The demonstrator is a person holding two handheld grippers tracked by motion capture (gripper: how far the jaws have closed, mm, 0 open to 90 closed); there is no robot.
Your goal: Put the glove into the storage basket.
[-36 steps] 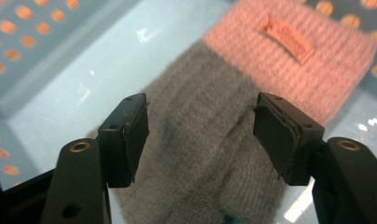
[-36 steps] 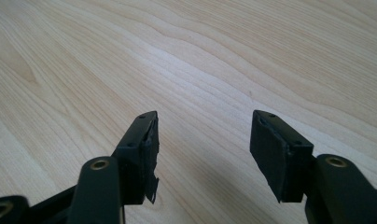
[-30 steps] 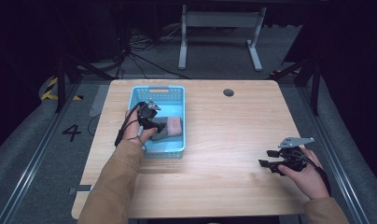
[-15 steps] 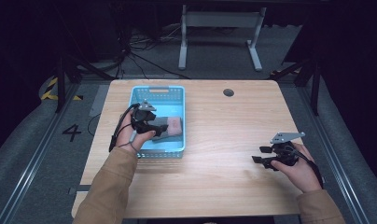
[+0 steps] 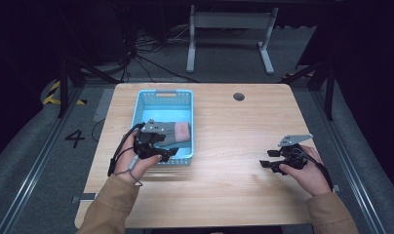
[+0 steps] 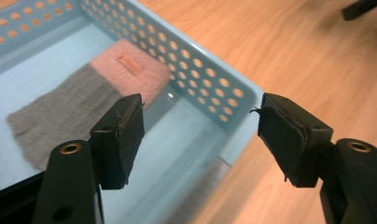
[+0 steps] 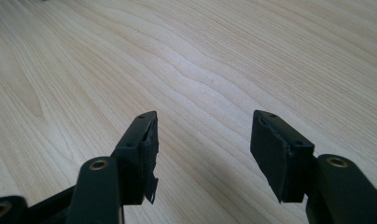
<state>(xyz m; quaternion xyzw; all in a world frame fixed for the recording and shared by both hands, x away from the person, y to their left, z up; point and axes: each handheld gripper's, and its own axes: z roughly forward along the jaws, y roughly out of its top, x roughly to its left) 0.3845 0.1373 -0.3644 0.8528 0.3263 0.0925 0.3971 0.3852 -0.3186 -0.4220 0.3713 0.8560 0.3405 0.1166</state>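
Observation:
A light blue perforated basket (image 5: 136, 114) stands on the left half of the wooden table. Inside it lies a knitted cloth (image 5: 179, 131), grey with a pink end. My left gripper (image 5: 168, 153) hovers over the basket's near right corner, open, with nothing between its jaws. In the left gripper view the jaws of this gripper (image 6: 200, 112) straddle the basket wall (image 6: 200, 79), and the cloth (image 6: 60, 116) lies beyond the left jaw. My right gripper (image 5: 265, 158) is held low over bare wood at the table's right side, open and empty (image 7: 203, 126).
The table (image 5: 234, 126) has a round cable hole (image 5: 239, 96) near its far edge. A black cable trails from the left gripper over the table's left side. Behind the table stands a grey metal frame (image 5: 229, 29) on the floor.
My left gripper has drawn back from the cloth toward the basket's near edge. My right gripper has shifted a little to the left.

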